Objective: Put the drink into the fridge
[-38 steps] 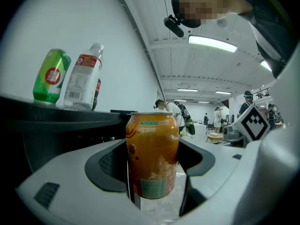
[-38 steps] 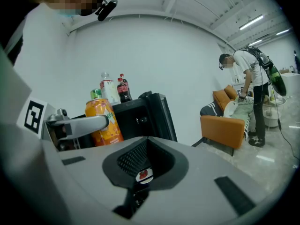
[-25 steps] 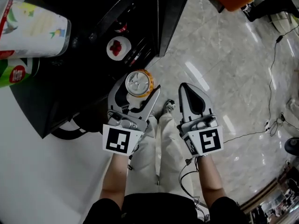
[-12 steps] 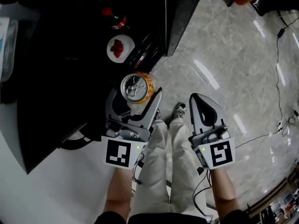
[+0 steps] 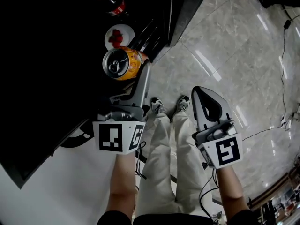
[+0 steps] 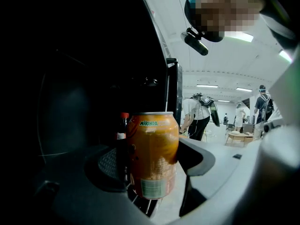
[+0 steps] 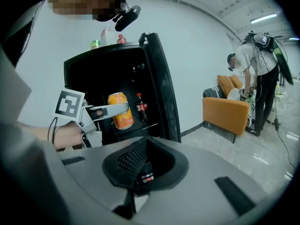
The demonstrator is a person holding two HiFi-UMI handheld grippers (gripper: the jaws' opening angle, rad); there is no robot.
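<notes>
At the left the open fridge (image 7: 101,62) stands dark, with a cola bottle (image 5: 112,6) on a shelf inside. Just in front of that opening, the left gripper (image 5: 126,71) is clamped across the middle of an orange drink can (image 5: 121,63), held near upright and not yet set down on a shelf. The can looks sealed and full, so probably weighty for its size. Its thin wall is stiff but would dent under a hard squeeze, and the smooth metal could slip, so this mid-body hold seems the sound one. Further right, the right gripper (image 5: 208,104) hangs over the tiled floor (image 5: 225,55), jaws together and holding nothing.
</notes>
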